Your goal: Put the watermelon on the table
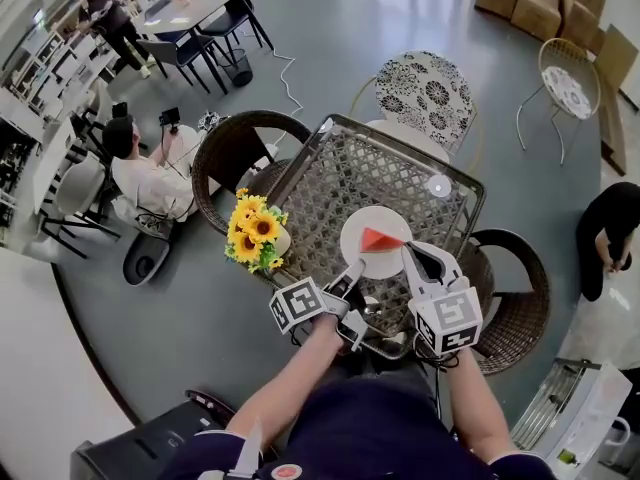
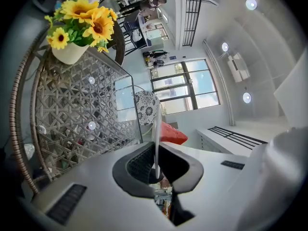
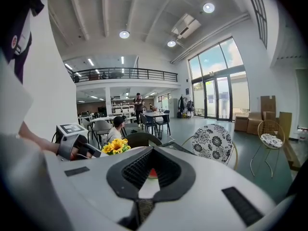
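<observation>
Plainly, at the 5 o'clock corner of the wicker table (image 1: pixel 340 178) is a white plate (image 1: pixel 368 223), its 7 o'clock rim clamped by the left gripper (image 1: pixel 354 269), so any tilt could slide the watermelon slice (image 1: pixel 380 240) off its centre, while the right gripper (image 1: pixel 415 255), closed on nothing, masks the 4 o'clock rim.

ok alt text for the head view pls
Seen from above, a person's left gripper pinches the near rim of a white plate carrying a red watermelon slice over a glass-topped wicker table, with the right gripper beside the plate's right edge. A pot of sunflowers stands at the table's left edge.
</observation>
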Tool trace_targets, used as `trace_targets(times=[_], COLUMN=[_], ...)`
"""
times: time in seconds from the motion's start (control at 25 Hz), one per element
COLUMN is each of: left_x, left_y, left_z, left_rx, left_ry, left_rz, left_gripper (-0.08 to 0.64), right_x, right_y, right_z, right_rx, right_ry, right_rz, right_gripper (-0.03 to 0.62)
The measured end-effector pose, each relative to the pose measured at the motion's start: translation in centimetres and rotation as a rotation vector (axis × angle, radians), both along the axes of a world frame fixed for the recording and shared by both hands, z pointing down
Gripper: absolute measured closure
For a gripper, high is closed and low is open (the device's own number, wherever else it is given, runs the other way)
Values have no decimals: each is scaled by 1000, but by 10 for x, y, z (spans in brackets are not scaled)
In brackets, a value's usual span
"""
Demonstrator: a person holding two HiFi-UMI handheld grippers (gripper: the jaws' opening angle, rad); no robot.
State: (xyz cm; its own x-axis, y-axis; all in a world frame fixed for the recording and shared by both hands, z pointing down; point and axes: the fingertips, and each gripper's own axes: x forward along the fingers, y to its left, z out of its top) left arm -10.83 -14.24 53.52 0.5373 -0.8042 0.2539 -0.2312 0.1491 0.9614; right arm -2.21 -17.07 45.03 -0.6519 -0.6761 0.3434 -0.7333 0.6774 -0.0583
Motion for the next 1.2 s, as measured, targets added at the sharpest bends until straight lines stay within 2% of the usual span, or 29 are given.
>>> trace_targets(times=[0.36, 0.8, 1.2], left_x=[4, -5, 3], left_y=[-12, -32, -63], left_z=[33, 100, 146], left_rx=[-46, -105, -104], left_ry=[5, -42, -18], left_rz=[-3, 17, 46], left_gripper=[541, 541, 541], right_x=[15, 32, 42], right_y=[-6, -25, -29], right_z=[16, 60, 89], right_rx=[-28, -106, -170], right_ry=[8, 49, 88], right_rz=[6, 58, 107], right_gripper=[589, 589, 589])
